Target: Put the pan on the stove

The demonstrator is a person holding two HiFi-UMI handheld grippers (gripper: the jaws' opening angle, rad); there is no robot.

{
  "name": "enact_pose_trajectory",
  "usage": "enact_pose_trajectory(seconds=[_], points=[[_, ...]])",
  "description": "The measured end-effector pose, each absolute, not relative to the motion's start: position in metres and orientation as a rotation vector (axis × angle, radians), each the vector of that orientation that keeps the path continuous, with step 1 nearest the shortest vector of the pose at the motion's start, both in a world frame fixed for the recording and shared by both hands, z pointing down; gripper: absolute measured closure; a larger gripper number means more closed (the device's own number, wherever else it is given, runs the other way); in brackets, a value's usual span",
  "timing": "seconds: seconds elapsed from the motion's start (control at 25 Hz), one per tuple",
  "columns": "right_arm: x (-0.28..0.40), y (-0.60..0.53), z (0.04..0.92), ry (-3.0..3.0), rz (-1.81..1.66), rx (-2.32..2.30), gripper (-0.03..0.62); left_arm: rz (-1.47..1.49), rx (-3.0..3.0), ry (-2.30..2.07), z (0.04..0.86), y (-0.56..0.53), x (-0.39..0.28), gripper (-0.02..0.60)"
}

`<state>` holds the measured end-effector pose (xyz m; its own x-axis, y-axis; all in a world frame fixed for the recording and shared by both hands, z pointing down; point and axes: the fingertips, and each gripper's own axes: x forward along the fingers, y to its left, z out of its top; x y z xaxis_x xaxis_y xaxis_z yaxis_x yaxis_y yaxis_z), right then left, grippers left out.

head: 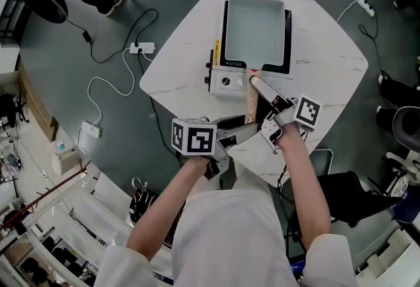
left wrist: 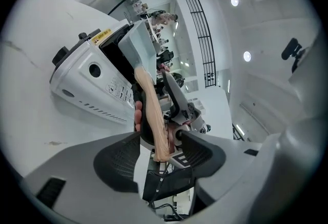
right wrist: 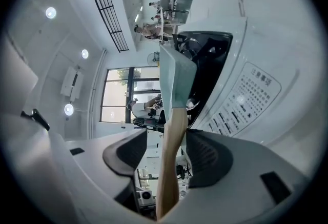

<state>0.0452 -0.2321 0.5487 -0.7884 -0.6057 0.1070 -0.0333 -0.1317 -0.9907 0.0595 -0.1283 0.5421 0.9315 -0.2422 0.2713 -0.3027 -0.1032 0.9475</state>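
Note:
A pale rectangular pan (head: 256,29) sits on the white portable stove (head: 226,81) on the marble-look table (head: 328,62). Its wooden handle (head: 250,105) points back toward me. My left gripper (head: 237,133) comes in from the left at the handle's end, and my right gripper (head: 262,108) comes in from the right. In the left gripper view the handle (left wrist: 154,115) lies between the open jaws of the left gripper (left wrist: 160,154), with gaps to both pads. In the right gripper view the handle (right wrist: 174,130) runs between the right gripper's (right wrist: 166,154) jaws, apart from the pads.
The stove stands near the table's front-left edge, its control knob (head: 226,81) facing me. Power strips (head: 143,48) and cables lie on the grey floor to the left. A dark chair (head: 344,194) stands at the right. Shelving and clutter (head: 39,213) fill the lower left.

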Motion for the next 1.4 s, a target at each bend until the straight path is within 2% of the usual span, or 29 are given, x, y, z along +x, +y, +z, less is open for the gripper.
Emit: enact_pose_trajectory(seconds=[0.08,0.2,0.64,0.84,1.0,1.08,1.28,1.36,1.4], points=[[0.050,-0.234,0.553,1.761,-1.971,-0.747,0.371,0.034,1.693,-0.419,0.540,-0.130,0.057,0.321],[0.059,-0.232,0.555,1.777,-1.961,-0.791,0.344,0.037,1.712,-0.439,0.536,-0.128,0.055,0.321],[0.093,-0.197,0.519,2.017,-1.783,-1.067,0.344,0.144,1.849,-0.643,0.515,-0.105,0.034,0.323],[0.108,-0.167,0.485,2.234,-1.608,-1.253,0.435,0.186,1.971,-0.791,0.484,-0.097,0.020,0.405],[0.119,-0.144,0.454,2.326,-1.446,-1.351,0.527,0.208,2.061,-0.890,0.456,-0.088,0.011,0.499],[0.126,-0.133,0.437,2.372,-1.352,-1.418,0.588,0.225,2.106,-0.937,0.442,-0.082,0.007,0.527],[0.136,-0.108,0.386,2.547,-1.019,-1.535,0.589,0.254,2.217,-1.020,0.408,-0.067,0.002,0.528],[0.137,-0.095,0.368,2.599,-0.892,-1.546,0.589,0.243,2.240,-1.053,0.396,-0.060,-0.001,0.569],[0.137,-0.088,0.360,2.621,-0.840,-1.545,0.589,0.235,2.249,-1.068,0.390,-0.057,-0.003,0.569]])
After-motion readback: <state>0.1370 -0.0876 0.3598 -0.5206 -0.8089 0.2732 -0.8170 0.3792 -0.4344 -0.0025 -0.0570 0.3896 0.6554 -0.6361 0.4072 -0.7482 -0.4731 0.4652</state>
